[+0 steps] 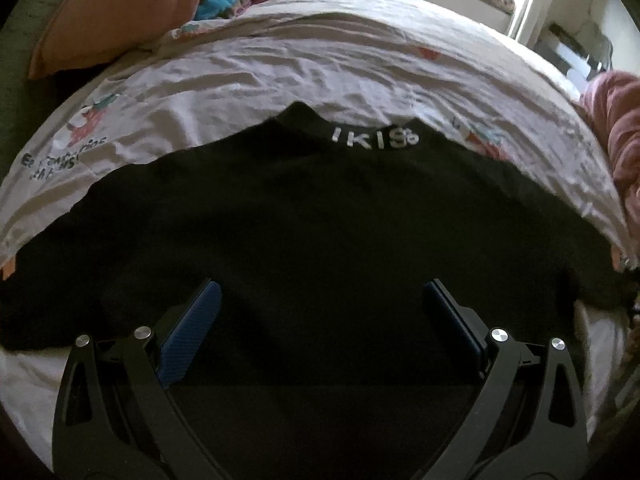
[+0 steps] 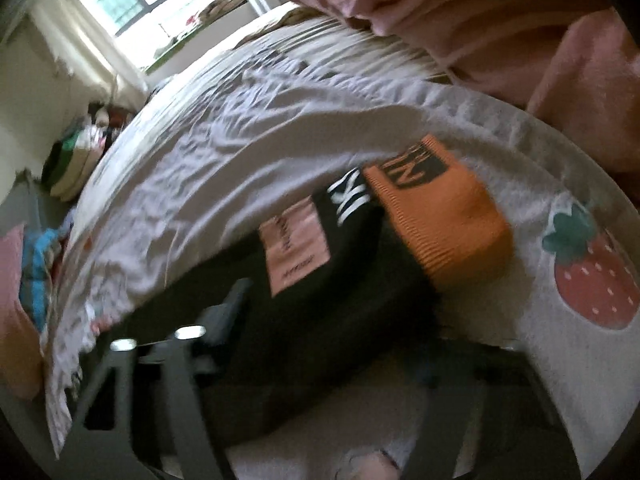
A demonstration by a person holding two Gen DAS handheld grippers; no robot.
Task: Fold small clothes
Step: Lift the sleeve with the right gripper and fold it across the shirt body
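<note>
A: Where is the black garment (image 1: 320, 220)?
B: It lies flat on the white bedsheet (image 1: 280, 64), directly ahead of and under the left gripper (image 1: 320, 300), whose fingers are wide apart and hold nothing.
A: And the right gripper (image 2: 320, 320)?
B: Its view is blurred; I cannot tell its state. Ahead of it are folded clothes, an orange piece (image 2: 444, 216) on top.

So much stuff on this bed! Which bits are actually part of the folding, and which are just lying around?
Part of the job:
black shirt, spread flat
left gripper, open above it
right gripper, too blurred to judge
orange garment

Just lying about:
pink pillow
strawberry-print sheet
pink blanket
</note>
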